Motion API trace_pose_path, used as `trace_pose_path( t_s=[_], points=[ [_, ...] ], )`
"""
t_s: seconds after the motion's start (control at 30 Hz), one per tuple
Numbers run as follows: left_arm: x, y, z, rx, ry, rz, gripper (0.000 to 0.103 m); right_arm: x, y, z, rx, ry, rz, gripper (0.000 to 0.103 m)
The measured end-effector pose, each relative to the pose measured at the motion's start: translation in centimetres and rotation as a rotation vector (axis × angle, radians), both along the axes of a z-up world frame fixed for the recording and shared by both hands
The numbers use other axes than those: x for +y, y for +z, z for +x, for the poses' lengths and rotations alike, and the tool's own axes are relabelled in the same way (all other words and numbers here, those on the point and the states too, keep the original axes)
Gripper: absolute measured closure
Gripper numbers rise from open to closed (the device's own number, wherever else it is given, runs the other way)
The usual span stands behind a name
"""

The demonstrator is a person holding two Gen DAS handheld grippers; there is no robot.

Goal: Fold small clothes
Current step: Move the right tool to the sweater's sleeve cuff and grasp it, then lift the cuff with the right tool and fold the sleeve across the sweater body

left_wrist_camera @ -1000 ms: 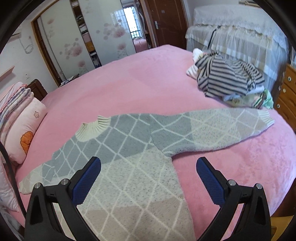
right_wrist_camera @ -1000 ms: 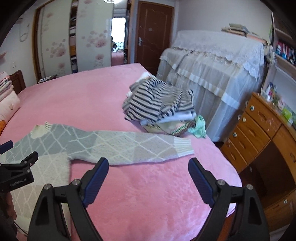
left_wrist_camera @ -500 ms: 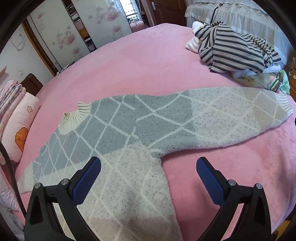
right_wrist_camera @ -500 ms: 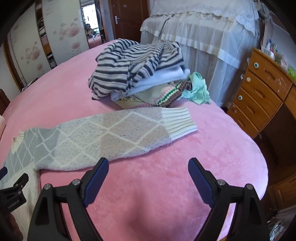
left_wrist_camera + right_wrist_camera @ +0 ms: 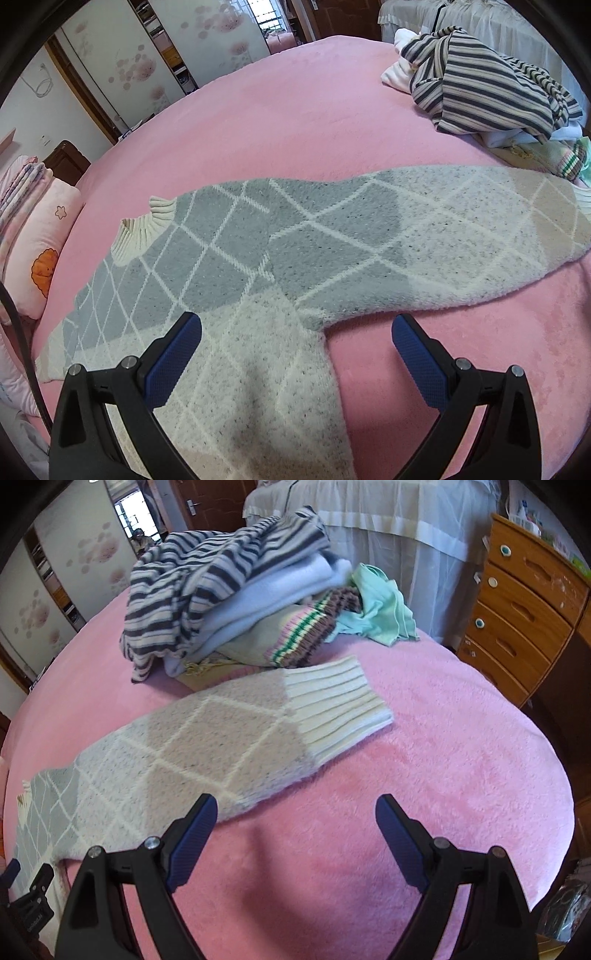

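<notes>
Both grippers have dropped lower and closer to the sweater (image 5: 266, 280) over the last second, so it fills more of each view; that reads as an approach to a first grasp, with no fold yet made. The left gripper (image 5: 295, 332) hangs with jaws wide apart and empty over the sweater's body, straddling the side seam just below the armpit; the right gripper (image 5: 295, 812) is likewise spread and empty, its left finger over the lower edge of the sleeve (image 5: 207, 753) and the rest over bare bed (image 5: 443, 775). The sweater lies flat on the pink bed, collar (image 5: 144, 229) pointing away from the left gripper; its long axis runs sleeve to sleeve, the near sleeve stretching out to the ribbed cuff (image 5: 336, 705). Just beyond that cuff, touching or nearly so, sits the pile of clothes (image 5: 229, 590).
</notes>
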State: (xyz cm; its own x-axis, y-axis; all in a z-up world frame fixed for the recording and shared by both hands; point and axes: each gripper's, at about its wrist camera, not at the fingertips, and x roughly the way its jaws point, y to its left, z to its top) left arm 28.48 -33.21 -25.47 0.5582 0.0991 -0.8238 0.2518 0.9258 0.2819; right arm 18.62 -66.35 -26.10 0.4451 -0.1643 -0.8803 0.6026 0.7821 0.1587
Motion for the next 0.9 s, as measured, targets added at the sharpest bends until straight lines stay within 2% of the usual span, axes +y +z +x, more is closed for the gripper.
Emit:
trace_pose_path(
  t_s=[0.23,0.33,0.37,0.4,0.47,0.5,0.57,0.73,0.9],
  points=[
    [0.1,-0.6,0.6,0.014,0.02,-0.003,0.001,-1.7,-1.8,1.4,0.008,-0.052,0.051,0.016],
    [0.0,-0.7,0.6,0.016,0.019,-0.001,0.001,-1.8,-2.0,1.9,-0.003,-0.053,0.05,0.029],
    [0.0,-0.8,0.6,0.017,0.019,-0.001,0.001,-1.8,-2.0,2.2,-0.012,-0.048,0.052,0.04],
    [0.0,-0.8,0.5,0.017,0.019,-0.001,0.001,-1.8,-2.1,2.4,-0.02,-0.039,0.057,0.06],
    [0.0,-0.7,0.5,0.017,0.019,0.0,0.001,-1.9,-2.2,2.7,-0.035,-0.014,0.092,0.084],
    [0.0,-0.7,0.5,0.017,0.019,0.0,0.001,-1.8,-2.0,2.7,-0.046,-0.008,0.102,0.088],
    [0.1,-0.5,0.4,0.012,0.019,0.0,0.001,-1.4,-1.2,2.4,-0.079,0.01,0.089,0.091],
    [0.6,0.2,0.3,-0.004,0.03,-0.008,0.001,0.2,1.7,1.3,-0.152,0.075,0.039,0.092],
    [1.7,0.7,0.7,0.006,0.057,-0.026,0.001,2.1,4.7,1.0,-0.181,0.143,-0.024,0.093]
  ],
)
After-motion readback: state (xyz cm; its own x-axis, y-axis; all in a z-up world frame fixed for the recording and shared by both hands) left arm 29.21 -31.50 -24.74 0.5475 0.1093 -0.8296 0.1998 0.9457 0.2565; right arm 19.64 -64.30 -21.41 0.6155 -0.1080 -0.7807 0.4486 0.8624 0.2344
